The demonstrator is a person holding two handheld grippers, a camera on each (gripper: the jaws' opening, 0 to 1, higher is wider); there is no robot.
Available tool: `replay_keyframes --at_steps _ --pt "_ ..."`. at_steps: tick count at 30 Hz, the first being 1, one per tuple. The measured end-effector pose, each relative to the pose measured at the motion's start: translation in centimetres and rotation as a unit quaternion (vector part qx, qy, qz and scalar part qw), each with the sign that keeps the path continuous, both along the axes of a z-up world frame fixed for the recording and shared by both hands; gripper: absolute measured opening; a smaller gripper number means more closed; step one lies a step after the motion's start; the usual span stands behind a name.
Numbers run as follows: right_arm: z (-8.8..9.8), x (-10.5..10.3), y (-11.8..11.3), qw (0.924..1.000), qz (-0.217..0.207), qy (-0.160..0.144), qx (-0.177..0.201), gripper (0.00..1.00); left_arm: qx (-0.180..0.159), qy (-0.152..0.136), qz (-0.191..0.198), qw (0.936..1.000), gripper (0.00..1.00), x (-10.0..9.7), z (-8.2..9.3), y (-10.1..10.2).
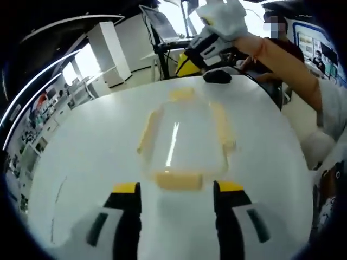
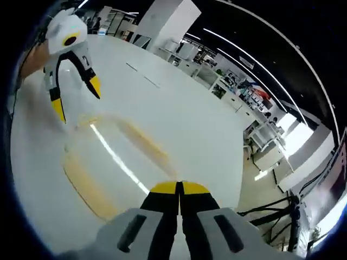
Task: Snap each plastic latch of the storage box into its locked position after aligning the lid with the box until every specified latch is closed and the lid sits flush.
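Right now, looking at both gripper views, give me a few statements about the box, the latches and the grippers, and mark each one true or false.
1. The box sits on a white table. True.
2. The left gripper is shut tight. False: its jaws stand apart, open toward the nearest latch.
3. The right gripper has its jaws together. True: the yellow tips meet, with nothing between them.
4. The latches are red. False: they are pale yellow, along the edges of the clear lid.
5. The left gripper is clamped on a latch. False: it stands short of the box, holding nothing.
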State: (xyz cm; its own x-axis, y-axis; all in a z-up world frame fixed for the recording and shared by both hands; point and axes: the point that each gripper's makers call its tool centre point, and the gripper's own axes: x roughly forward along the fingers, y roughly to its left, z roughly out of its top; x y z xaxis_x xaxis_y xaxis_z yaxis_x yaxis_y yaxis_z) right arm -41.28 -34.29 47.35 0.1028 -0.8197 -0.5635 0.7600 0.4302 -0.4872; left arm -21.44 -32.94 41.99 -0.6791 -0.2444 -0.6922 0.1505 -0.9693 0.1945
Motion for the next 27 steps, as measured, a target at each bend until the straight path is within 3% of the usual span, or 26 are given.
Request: replay_keyframes --at_steps 1,11,16,22,27 --pt "-2.3 -0.1 -0.7 0.9984 0.010 0.011 0.054 0.00 -0.003 -0.009 0.000 1.0000 0.51 -0.1 -0.3 -0.3" --pt "-4.4 -1.4 -1.1 0.9953 0.002 0.011 0.096 0.00 0.007 -0.027 -0.004 0.9996 0.50 -0.5 -0.9 -0.5" --pt "-5.8 -2.2 -0.8 0.9929 -0.005 0.022 0.117 0.00 0.005 -0.048 -0.010 0.9988 0.50 -0.5 -1.5 -0.8" --pt "-7.3 -3.4 -0.5 0.9902 -0.013 0.015 0.138 0.00 0.018 -0.054 -0.015 0.9983 0.49 -0.9 -1.9 -0.7" --pt "-7.5 -3.8 -0.6 0.9899 -0.009 0.004 0.141 0.00 0.031 -0.052 -0.015 0.9981 0.49 -1.2 -2.0 -0.9"
